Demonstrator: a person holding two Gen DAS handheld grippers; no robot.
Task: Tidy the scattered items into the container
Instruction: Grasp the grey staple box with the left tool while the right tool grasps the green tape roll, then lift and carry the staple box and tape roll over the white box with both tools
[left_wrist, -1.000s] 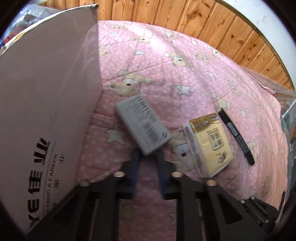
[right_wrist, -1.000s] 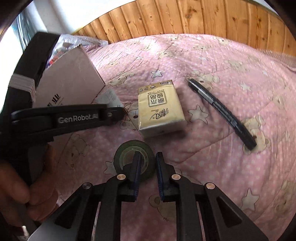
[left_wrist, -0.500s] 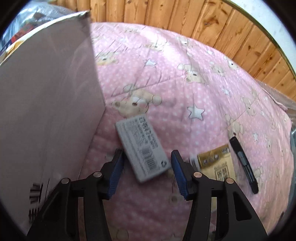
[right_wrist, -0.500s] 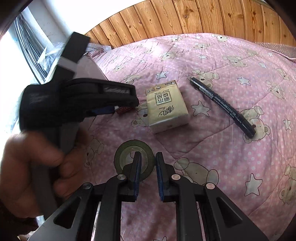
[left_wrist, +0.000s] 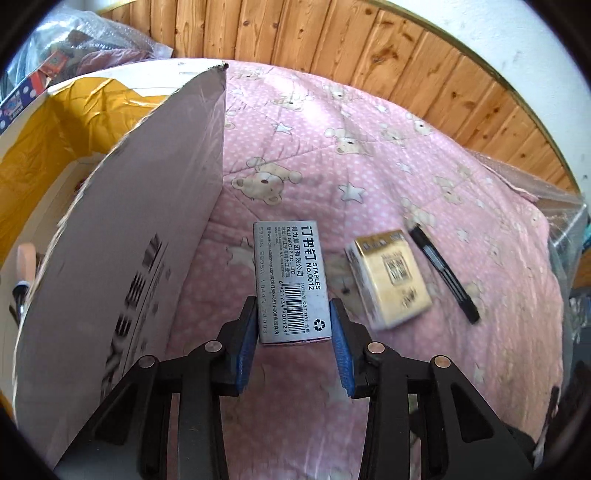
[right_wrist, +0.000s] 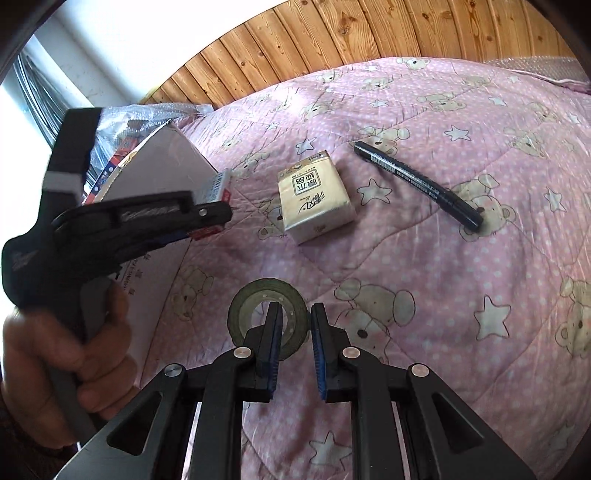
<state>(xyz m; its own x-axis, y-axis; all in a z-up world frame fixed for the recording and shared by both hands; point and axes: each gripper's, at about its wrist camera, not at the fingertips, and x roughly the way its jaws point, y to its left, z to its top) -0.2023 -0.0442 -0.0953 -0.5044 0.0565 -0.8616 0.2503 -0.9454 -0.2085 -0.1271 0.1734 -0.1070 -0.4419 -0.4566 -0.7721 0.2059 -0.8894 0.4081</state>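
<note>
My left gripper (left_wrist: 293, 325) has the grey staples box (left_wrist: 290, 280) between its blue pads, which press on both long sides as the jaws are closing. The box hangs above the pink quilt beside the cardboard container's flap (left_wrist: 129, 258). The right wrist view shows that gripper (right_wrist: 218, 218) raised by the flap (right_wrist: 166, 173), with the staples box (right_wrist: 218, 184) in it. My right gripper (right_wrist: 293, 332) is shut on the wall of a dark green tape roll (right_wrist: 247, 306), one finger inside the hole. A yellow tissue pack (right_wrist: 316, 195) and a black marker (right_wrist: 417, 182) lie on the quilt.
The container's yellow-lined inside (left_wrist: 55, 122) opens to the left of the flap. Wooden panelling (left_wrist: 332, 40) runs behind the bed. Bubble wrap and clutter (left_wrist: 85, 40) sit at the back left. A person's hand (right_wrist: 55, 362) holds the left gripper's handle.
The left jaws opened around the staples box, then closed on its sides and lifted it; the container's inside has come into view. The right gripper kept the tape roll and shifted slightly.
</note>
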